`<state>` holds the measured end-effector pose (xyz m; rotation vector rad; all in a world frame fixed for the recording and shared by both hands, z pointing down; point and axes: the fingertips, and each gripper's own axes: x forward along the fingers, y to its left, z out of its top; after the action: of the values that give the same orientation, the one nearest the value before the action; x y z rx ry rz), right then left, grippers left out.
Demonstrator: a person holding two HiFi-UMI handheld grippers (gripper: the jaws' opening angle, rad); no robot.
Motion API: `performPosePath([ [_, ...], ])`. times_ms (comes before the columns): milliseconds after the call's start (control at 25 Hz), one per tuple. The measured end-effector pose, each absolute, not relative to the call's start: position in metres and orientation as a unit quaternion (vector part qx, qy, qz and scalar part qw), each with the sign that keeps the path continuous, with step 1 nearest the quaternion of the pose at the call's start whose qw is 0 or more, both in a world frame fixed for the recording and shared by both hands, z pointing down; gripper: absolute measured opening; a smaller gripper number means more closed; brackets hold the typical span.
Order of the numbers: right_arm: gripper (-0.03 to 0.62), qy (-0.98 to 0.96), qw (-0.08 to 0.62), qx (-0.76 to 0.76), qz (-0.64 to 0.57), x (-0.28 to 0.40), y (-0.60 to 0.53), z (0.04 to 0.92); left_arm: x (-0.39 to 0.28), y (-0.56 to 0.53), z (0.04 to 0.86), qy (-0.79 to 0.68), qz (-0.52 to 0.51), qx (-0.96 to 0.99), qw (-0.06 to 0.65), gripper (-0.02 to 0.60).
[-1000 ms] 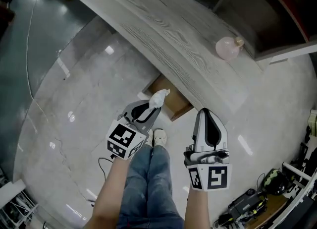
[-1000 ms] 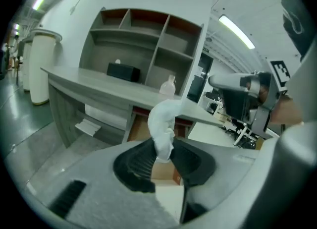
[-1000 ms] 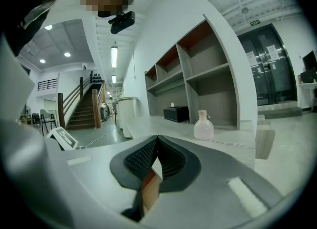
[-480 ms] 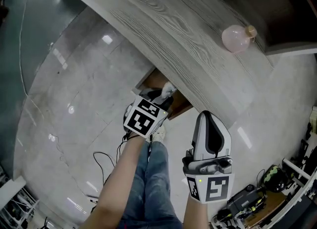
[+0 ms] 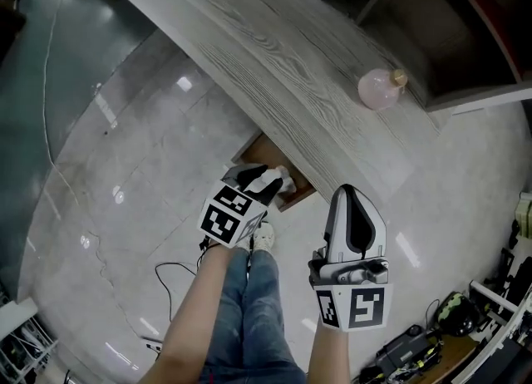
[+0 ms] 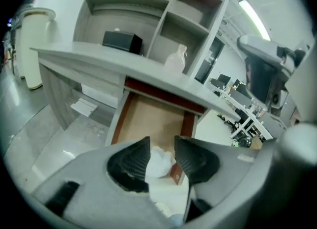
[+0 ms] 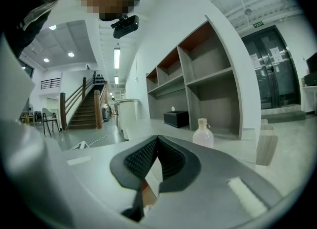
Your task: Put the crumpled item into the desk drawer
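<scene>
A crumpled white wad sits between the tips of my left gripper, over the front edge of the open brown drawer under the grey wooden desk top. In the left gripper view the wad lies in the gap of the left gripper, whose jaws are opening and no longer squeeze it; the drawer floor lies bare beyond. My right gripper hangs to the right of the drawer, shut with nothing in it. In its own view the right gripper shows pads meeting.
A pale pink bottle stands on the desk top near the shelf unit. A black box sits in a shelf compartment. The person's legs and shoe are below the drawer. Cables and gear lie at lower right.
The left gripper carried the wad from above the floor to the drawer's front edge, and its jaws have spread apart. The right gripper has stayed almost still.
</scene>
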<state>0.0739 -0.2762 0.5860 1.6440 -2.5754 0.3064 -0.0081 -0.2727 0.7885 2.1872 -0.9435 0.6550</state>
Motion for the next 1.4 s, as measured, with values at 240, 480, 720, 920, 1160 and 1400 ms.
performPosePath([
  [240, 0.012, -0.837, -0.008, 0.54, 0.09, 0.076, -0.294, 0.519, -0.04, -0.291, 0.655, -0.44, 0.13, 0.849, 0.263, 0.012],
  [480, 0.012, -0.851, -0.058, 0.519, 0.056, 0.066, -0.323, 0.408, -0.065, -0.325, 0.478, -0.484, 0.051, 0.864, 0.129, 0.005],
  [720, 0.012, -0.863, -0.101, 0.495, 0.006, 0.051, -0.323, 0.311, -0.08, -0.316, 0.324, -0.499, -0.025, 0.866, -0.002, 0.005],
  [920, 0.011, -0.863, -0.12, 0.491, -0.029, 0.049, -0.308, 0.258, -0.091, -0.294, 0.252, -0.51, -0.045, 0.856, -0.067, 0.005],
  [1160, 0.011, -0.86, -0.119, 0.493, -0.049, 0.059, -0.293, 0.24, -0.095, -0.275, 0.224, -0.522, -0.055, 0.846, -0.096, 0.005],
  [1400, 0.011, -0.854, -0.105, 0.507, -0.055, 0.072, -0.283, 0.247, -0.098, -0.266, 0.223, -0.531, -0.056, 0.84, -0.097, 0.005],
])
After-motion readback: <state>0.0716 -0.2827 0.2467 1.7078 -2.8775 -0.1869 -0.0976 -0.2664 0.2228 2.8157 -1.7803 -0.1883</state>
